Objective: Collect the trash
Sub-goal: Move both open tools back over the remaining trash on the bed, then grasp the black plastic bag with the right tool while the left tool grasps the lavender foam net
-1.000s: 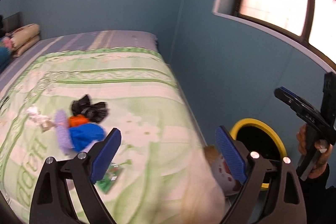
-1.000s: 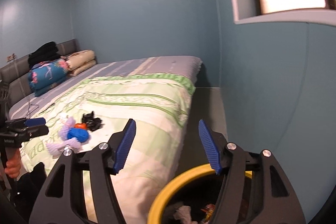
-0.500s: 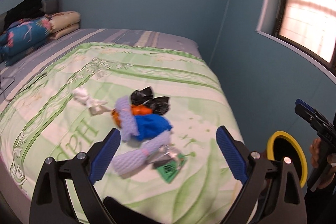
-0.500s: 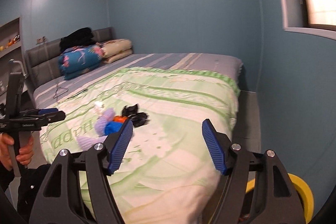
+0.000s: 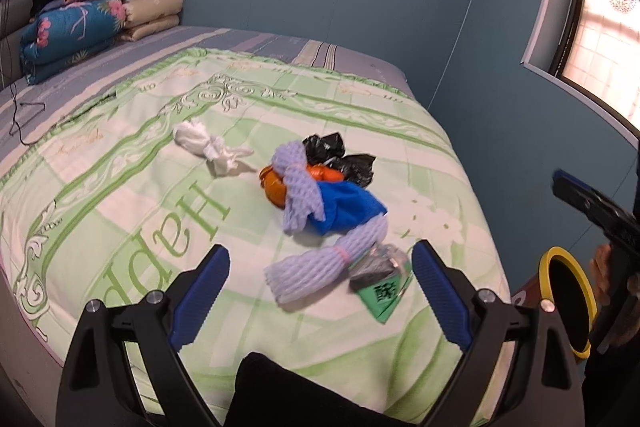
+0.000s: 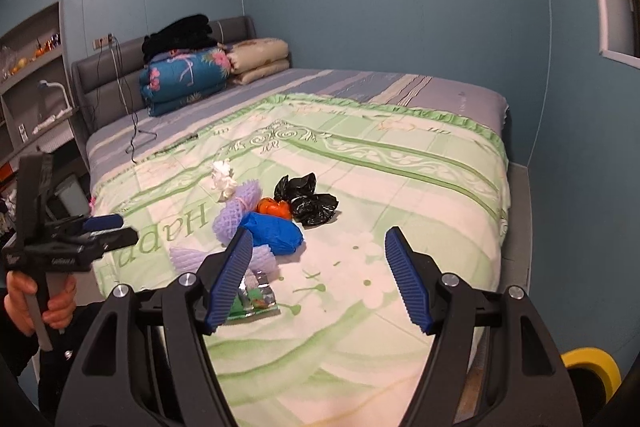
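Observation:
A trash pile lies on the green bedspread [image 5: 120, 211]: a white tissue [image 5: 208, 147], two purple foam nets [image 5: 298, 187], an orange bag [image 5: 276, 185], a blue crumpled piece [image 5: 344, 211], black plastic bags [image 5: 340, 159] and a green wrapper [image 5: 382, 291]. My left gripper [image 5: 320, 287] hangs open above the nearer foam net [image 5: 320, 269], gripping nothing. My right gripper [image 6: 320, 279] is open and empty over the bed's near corner, just right of the blue piece [image 6: 276, 231] and the wrapper [image 6: 256, 297]. A yellow-rimmed bin [image 5: 568, 299] stands on the floor beside the bed.
Folded quilts [image 6: 188, 79] and black clothes are stacked by the grey headboard [image 6: 104, 75]. A cable [image 6: 136, 135] trails across the mattress. Shelves [image 6: 32, 63] stand at the left and blue walls close in behind and to the right. A hand [image 6: 36, 303] holds the left gripper.
Both views have swung away from the bin and the wall toward the bed. The trash pile now sits closer and nearer the middle, and the bin has slid to the lower right edge.

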`<state>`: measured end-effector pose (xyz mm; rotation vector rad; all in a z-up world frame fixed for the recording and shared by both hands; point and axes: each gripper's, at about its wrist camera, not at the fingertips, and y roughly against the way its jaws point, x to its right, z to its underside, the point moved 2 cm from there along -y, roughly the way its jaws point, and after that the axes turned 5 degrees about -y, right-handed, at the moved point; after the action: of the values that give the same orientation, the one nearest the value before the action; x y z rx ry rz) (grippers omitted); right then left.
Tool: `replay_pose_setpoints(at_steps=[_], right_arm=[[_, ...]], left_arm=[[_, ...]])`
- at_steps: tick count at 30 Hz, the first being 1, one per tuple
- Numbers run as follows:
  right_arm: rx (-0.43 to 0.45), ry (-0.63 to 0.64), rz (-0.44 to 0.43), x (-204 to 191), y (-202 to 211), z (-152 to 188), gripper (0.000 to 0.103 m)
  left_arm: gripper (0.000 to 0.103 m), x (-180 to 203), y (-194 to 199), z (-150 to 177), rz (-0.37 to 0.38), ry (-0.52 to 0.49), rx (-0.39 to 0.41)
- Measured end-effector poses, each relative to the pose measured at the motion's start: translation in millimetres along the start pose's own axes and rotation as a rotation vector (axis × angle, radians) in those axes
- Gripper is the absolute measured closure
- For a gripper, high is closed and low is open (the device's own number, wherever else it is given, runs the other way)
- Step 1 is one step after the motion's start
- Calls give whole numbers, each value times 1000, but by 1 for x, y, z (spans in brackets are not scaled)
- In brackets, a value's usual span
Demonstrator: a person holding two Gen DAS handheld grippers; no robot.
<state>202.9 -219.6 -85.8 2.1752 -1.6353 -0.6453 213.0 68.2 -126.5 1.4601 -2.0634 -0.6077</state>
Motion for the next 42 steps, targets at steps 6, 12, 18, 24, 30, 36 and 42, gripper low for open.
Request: replay_pose_setpoints(at_steps=[6,12,18,24,30,36,42], right_arm=[[-86,58,25,-13,-71,-12,38],[-187,101,41,-25,-152,-23,38],[-271,132,73,-30,-222,-30,38],[-318,128,92,-27,-265,-36,38],[-340,144,93,-30,-285,-40,38],[-362,170,104,-37,-302,-43,38],[-390,182,126,-43,-321,-43,38]], left_arm=[[14,-12,-22,12,29,6,-39],[14,-19,-44,18,61,-1,-70],[14,-23,-63,23,83,-38,-100],[14,-22,-75,23,104,-85,-125],[14,-25,-88,15,158,-90,-146],[27,-20,-100,12,206,-113,-165],[34,-16,-105,13,258,-116,-177]])
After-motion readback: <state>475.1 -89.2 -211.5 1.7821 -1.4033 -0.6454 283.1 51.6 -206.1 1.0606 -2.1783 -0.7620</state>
